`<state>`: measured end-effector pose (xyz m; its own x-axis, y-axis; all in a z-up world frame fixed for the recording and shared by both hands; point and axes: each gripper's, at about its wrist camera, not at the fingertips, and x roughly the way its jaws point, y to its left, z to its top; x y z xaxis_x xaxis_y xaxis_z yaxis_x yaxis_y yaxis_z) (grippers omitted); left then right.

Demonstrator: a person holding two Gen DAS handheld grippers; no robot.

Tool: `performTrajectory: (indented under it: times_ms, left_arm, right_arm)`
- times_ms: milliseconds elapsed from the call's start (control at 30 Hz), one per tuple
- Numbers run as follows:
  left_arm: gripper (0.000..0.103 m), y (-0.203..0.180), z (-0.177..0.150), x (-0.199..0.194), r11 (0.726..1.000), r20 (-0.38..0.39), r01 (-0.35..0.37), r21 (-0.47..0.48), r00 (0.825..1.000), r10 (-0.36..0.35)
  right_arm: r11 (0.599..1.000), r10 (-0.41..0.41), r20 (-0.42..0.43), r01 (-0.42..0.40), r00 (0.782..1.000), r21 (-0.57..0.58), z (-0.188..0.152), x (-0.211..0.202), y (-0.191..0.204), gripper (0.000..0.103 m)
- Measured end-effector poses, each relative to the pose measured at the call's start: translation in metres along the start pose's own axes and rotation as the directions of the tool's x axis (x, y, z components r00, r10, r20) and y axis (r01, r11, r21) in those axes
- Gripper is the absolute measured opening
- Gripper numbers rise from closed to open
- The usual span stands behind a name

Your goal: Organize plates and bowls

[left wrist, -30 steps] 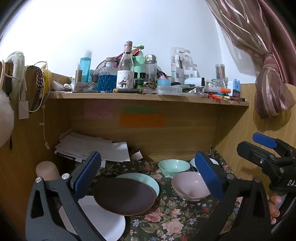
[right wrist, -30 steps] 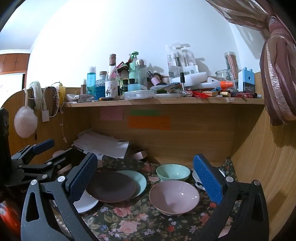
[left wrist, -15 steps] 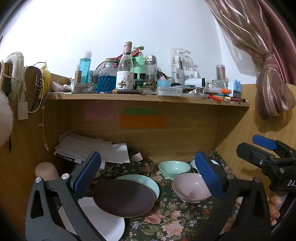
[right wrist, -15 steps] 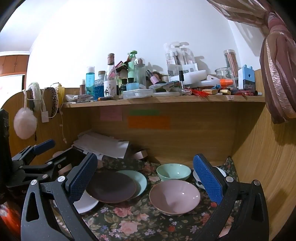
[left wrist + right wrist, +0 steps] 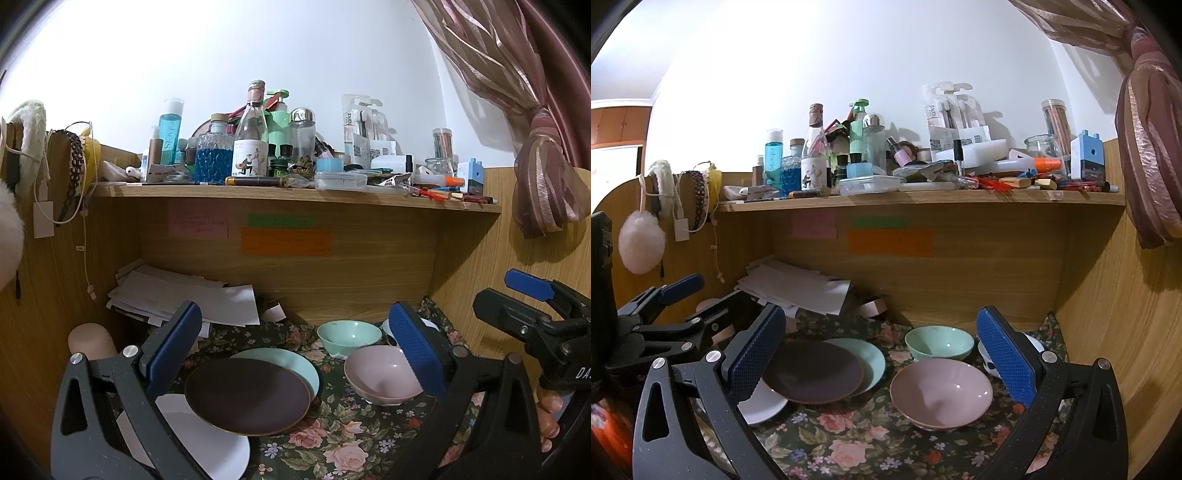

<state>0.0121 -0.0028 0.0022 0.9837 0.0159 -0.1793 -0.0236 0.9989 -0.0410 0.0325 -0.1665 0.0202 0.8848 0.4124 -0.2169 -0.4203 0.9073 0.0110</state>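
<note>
Down on the flowered worktop (image 5: 849, 454), the brown plate (image 5: 247, 395) overlaps a teal plate (image 5: 295, 363) and a white plate (image 5: 207, 443), just ahead of the left gripper (image 5: 295, 343), which hangs spread wide and empty. Right gripper (image 5: 882, 350), also spread wide and holding nothing, hovers over the pink bowl (image 5: 940, 393); the green bowl (image 5: 938, 341) sits just behind it.

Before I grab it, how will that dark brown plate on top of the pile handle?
The dark brown plate looks rigid and glazed, so probably slick between the jaws. It lies overlapping the teal plate and the white plate, so a push would likely slide it across them. It seems shallow; an edge grip may be needed.
</note>
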Motion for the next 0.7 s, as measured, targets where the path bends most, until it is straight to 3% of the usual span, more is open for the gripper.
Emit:
performTrajectory:
  times_ms: [700]
  left_arm:
    - [0.103,-0.0007,-0.0008,0.0001,1.0,0.001,0.002,-0.002,1.0,-0.002]
  right_arm:
    - [1.0,0.013,-0.001,-0.013,1.0,0.005,0.0001,0.0007,0.0032,0.103]
